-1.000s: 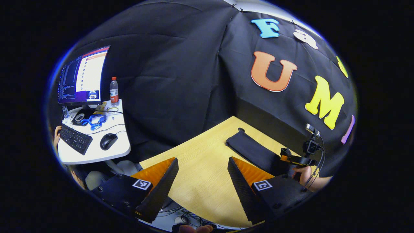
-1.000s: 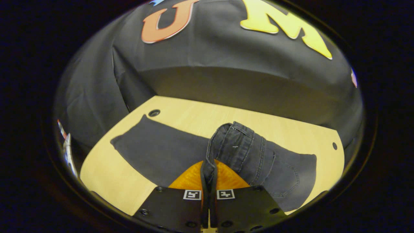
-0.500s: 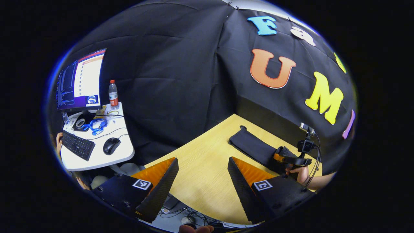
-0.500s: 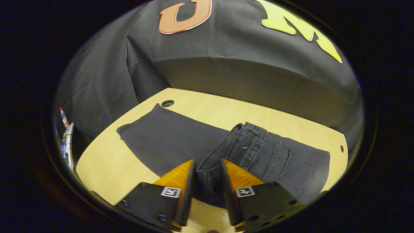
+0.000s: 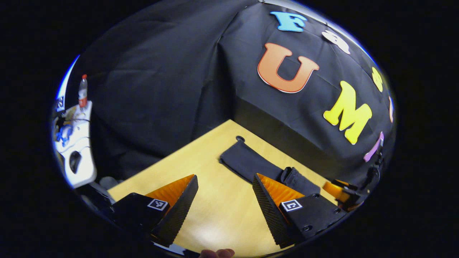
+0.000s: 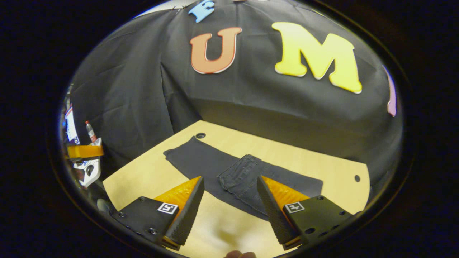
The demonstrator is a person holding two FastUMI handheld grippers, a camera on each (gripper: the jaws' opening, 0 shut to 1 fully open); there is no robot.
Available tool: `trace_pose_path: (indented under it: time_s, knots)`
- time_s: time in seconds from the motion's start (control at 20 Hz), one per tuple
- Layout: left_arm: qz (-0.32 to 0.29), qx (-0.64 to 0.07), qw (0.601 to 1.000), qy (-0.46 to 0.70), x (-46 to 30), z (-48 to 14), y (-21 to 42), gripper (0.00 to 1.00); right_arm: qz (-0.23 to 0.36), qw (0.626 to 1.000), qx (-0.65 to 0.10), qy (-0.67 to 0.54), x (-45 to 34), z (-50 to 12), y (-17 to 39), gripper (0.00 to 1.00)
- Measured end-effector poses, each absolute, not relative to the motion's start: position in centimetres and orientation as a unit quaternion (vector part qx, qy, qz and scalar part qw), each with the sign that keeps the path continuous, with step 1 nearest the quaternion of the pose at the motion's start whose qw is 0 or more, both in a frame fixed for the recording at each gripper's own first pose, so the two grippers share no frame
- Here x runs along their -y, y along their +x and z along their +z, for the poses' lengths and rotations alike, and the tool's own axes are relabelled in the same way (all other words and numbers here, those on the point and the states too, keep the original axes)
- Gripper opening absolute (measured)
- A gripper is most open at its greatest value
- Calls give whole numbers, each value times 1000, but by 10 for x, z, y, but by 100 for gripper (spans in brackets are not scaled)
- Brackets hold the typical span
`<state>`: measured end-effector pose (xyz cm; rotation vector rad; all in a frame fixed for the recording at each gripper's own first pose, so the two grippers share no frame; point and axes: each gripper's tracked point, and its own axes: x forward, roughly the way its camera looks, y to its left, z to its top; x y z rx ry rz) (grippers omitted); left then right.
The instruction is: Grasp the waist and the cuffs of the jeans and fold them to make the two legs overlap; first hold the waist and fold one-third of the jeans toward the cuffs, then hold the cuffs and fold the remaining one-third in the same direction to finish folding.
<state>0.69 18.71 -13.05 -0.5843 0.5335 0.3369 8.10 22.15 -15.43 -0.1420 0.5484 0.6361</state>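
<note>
Dark jeans (image 6: pixel 215 166) lie flat on the wooden table (image 6: pixel 287 154), legs overlapped. The waist part (image 6: pixel 244 175) is folded over onto the legs, and the cuffs (image 6: pixel 181 154) point toward the far left corner. My right gripper (image 6: pixel 229 211) hovers open above the table's near side, just short of the folded waist, with nothing between its fingers. My left gripper (image 5: pixel 224 204) is open too, over bare table, with the jeans (image 5: pixel 247 163) ahead to its right. The right gripper's body (image 5: pixel 340 191) shows beyond the folded waist (image 5: pixel 299 179) in the left gripper view.
Round cable holes (image 6: pixel 200 135) (image 6: pixel 357 178) sit in the table's far corners. A white side desk (image 5: pixel 77 143) with a bottle (image 5: pixel 83 91) and a mouse stands off to the left. Black cloth walls close the back.
My right gripper opened, let go of the waist and drew back and up; the waist now lies flat on the legs. The left gripper's view swung right, toward the jeans.
</note>
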Motion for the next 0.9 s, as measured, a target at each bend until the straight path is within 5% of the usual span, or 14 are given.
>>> trace_pose_path:
  time_s: [0.25, 0.45, 0.9]
  knots:
    - [190, -312, 814, -451, -197, -210, 116, 100, 248, 932, -247, -93, -120, -113, 60, 96]
    - [230, -363, 754, -498, -219, -259, 146, 99, 196, 937, -277, -77, -74, -125, 56, 96]
    - [273, -389, 727, -496, -243, -300, 185, 99, 146, 934, -320, -55, -25, -151, 63, 96]
